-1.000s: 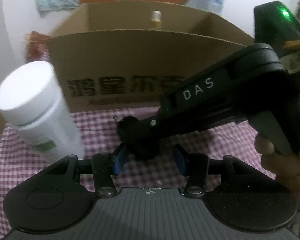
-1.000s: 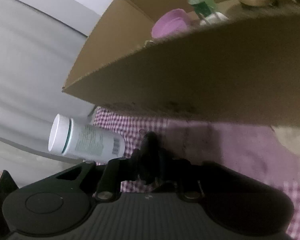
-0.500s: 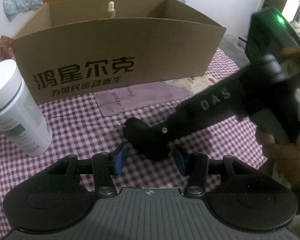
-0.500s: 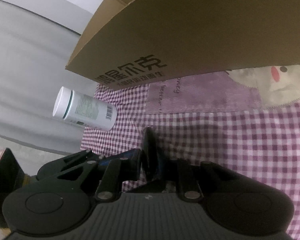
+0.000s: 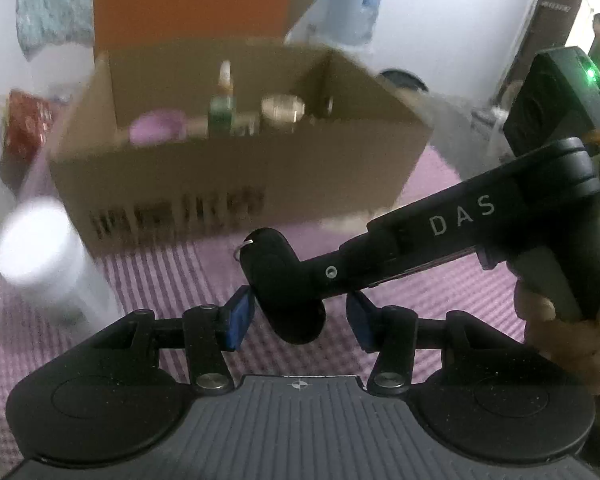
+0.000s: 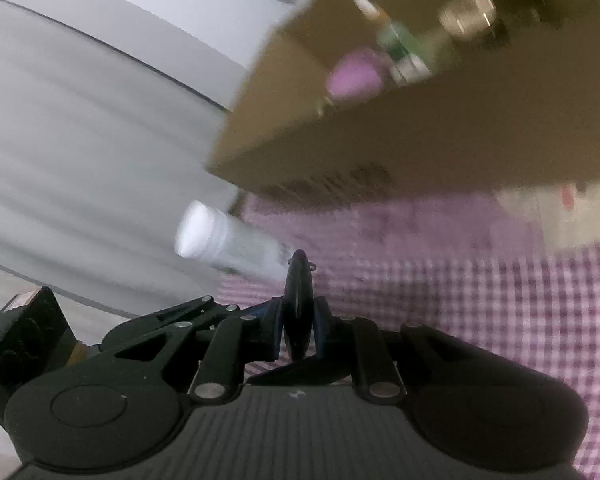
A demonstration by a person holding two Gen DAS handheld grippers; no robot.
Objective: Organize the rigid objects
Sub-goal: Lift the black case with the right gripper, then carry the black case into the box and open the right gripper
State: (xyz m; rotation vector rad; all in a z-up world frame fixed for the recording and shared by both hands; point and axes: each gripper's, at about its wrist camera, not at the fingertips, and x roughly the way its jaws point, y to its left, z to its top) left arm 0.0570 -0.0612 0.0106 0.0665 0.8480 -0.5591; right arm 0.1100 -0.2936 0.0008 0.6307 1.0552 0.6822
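Between your two grippers, over the purple checked cloth (image 5: 440, 312), sits a flat black key fob (image 5: 278, 280) with a small metal ring at its top.

Right gripper (image 6: 298, 326): your fingers are drawn together and clamped on the fob (image 6: 298, 304), edge-on in the right wrist view, ring end poking up past the pads. Seen from the left wrist, that same gripper (image 5: 332, 276) reaches in from 3 o'clock, with your hand (image 5: 572, 328) on its grip at the right edge and a green light above.

Left gripper (image 5: 300, 318): your blue pads (image 5: 238, 320) stand apart, one on each side of the fob. The left pad lies just beside it; the right pad shows a gap. Whether the left pad touches, you cannot tell from these views.

At 12 o'clock of the fob, near, a cardboard box (image 5: 340, 184) stands open on the cloth, dark print on its front wall. Inside, blurred: a purple bowl (image 5: 156, 134), a green bottle (image 5: 222, 114) upright with a pale cap, a metallic round tin (image 5: 282, 108).

At 9 o'clock in the left wrist view, a white bottle (image 5: 48, 264) stands on the cloth, well clear of the fob; also visible from the right wrist (image 6: 224, 244), label blurred.

Both views are smeared, the background most.
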